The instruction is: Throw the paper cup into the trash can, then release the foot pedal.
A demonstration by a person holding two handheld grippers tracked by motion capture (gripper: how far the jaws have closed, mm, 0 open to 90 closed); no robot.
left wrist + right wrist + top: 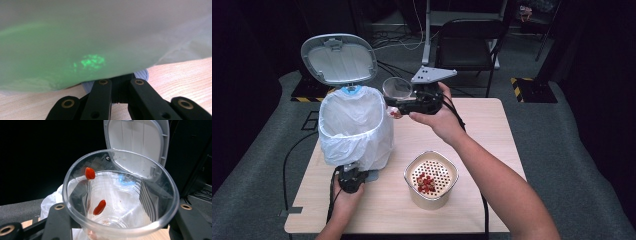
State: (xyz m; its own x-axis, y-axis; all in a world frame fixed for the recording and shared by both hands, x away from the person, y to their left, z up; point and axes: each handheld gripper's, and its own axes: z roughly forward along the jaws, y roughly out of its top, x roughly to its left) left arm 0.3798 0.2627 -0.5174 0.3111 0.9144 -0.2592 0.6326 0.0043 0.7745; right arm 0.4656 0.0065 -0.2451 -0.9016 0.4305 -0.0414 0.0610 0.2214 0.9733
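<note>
On the wooden table [492,130] we work with a gripper in each hand. Our right gripper [404,102], up at about twelve o'clock from the table's middle, grasps a clear plastic cup [397,88] around its wall, the jaws part-way closed on it and pressing from both sides. We hold the cup tipped on its side, mouth turned away from the bin [354,127] that stands just beside it at nine o'clock. Looking along the right gripper's jaws, we see into the cup [120,195]: two red bits cling to its inside, one [89,173] high on the wall at ten o'clock near the rim, the other [99,207] lower, toward the base. Beyond the cup the bin's grey lid [140,142] stands raised. From above, that lid [339,59] tilts back at eleven o'clock over the bin, which is lined with a white bag [357,145] folded over its rim. Our left gripper [349,181], at seven o'clock on the table, sits at the foot of the bin with its jaws clenched together; they lie on the grey pedal [141,75] that juts from under the bag [100,37], though we cannot tell whether they nip it. At five o'clock from the bin stands a cream pot [430,197] with a perforated strainer insert, and a small heap of red bits [426,183] rests on it.
</note>
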